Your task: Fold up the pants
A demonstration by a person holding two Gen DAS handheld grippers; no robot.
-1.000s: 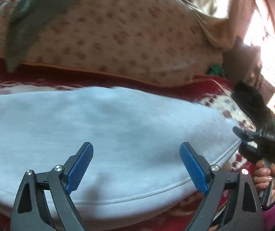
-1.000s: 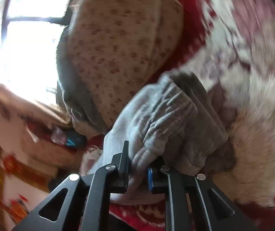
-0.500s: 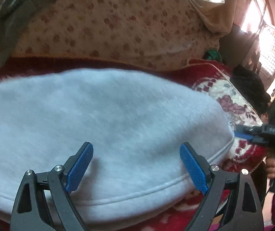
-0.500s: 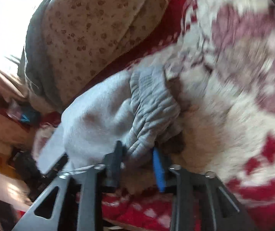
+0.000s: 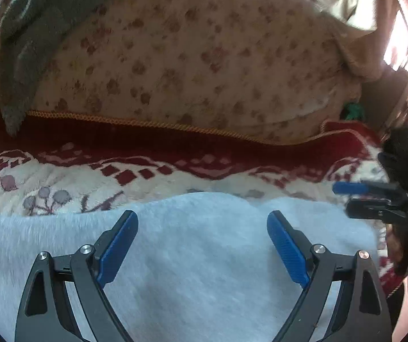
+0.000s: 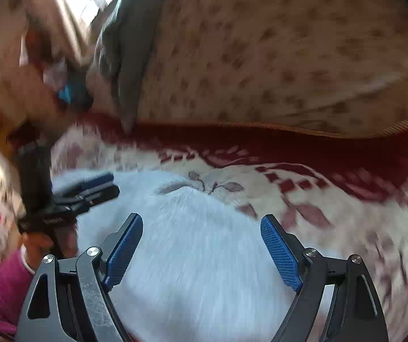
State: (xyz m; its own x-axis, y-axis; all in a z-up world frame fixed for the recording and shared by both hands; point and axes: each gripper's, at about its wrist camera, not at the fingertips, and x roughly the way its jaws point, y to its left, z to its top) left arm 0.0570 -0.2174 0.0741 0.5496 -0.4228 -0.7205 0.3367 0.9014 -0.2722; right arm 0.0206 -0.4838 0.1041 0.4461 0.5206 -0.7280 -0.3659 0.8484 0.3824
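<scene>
On the blanket [image 5: 61, 182], pants [image 5: 204, 270] lie crosswise

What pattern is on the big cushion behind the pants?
Beige with small brownish-red flower sprigs and a gold cord edge; the cushion shows sharpest in the left wrist view.

Red-and-cream blanket [image 5: 146, 176] under pale grey pants [image 5: 198, 256], spotted cushion [image 5: 204, 57]

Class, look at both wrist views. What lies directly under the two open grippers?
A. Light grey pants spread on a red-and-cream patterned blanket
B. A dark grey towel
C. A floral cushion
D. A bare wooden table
A: the light grey pants fill the space below the left gripper and right gripper, lying on the patterned blanket.
</scene>
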